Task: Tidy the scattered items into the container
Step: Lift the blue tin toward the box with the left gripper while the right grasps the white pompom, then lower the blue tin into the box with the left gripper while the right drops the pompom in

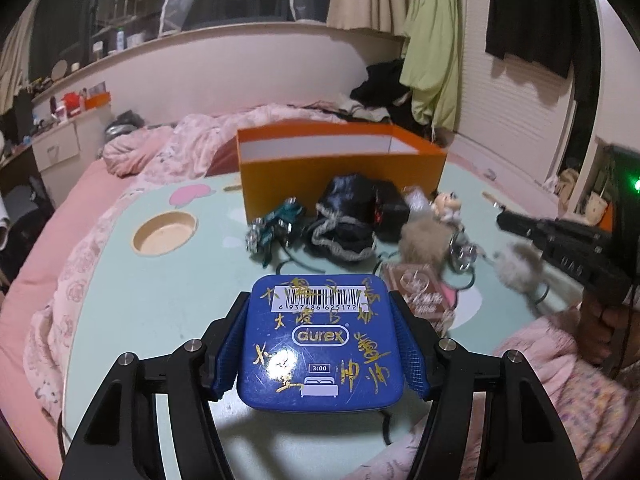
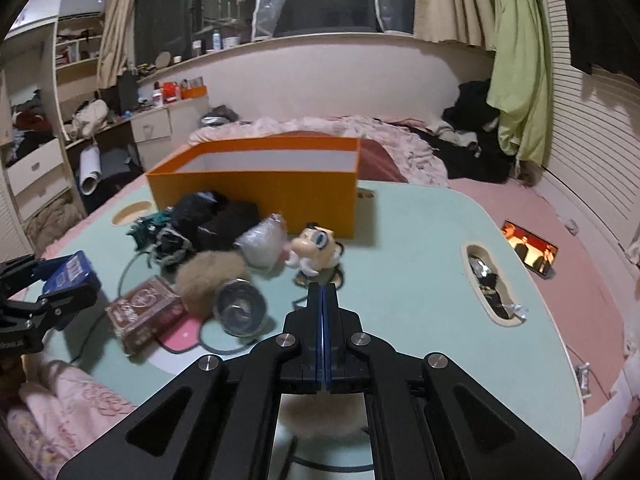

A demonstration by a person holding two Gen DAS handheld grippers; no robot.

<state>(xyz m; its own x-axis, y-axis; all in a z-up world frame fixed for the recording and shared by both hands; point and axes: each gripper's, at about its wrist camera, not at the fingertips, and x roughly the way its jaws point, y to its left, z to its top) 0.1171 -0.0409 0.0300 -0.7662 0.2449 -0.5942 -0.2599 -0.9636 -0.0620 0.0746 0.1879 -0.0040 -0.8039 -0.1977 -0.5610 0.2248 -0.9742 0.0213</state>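
Note:
My left gripper (image 1: 320, 344) is shut on a blue tin (image 1: 320, 344) with gold writing and holds it above the near part of the mint-green table (image 1: 160, 288); it also shows at the left of the right wrist view (image 2: 68, 276). My right gripper (image 2: 322, 300) has its fingers pressed together, and a beige fur pom (image 2: 320, 416) hangs below it; whether it grips the pom I cannot tell. The orange box (image 1: 340, 176) (image 2: 260, 184) stands open at the table's far side. In front of it lie a black pouch (image 1: 348, 216), a teal tangle (image 1: 276, 224), a fluffy ball (image 2: 208, 280), a brown box (image 2: 144, 316), a toy figure (image 2: 316, 252) and a lens (image 2: 240, 312).
The table sits on a pink bed (image 2: 580, 272). It has a round cup hole (image 1: 164, 232) at the left and an oval slot (image 2: 488, 284) with clutter at the right. A lit phone (image 2: 530, 248) lies on the bed. Cables trail among the items.

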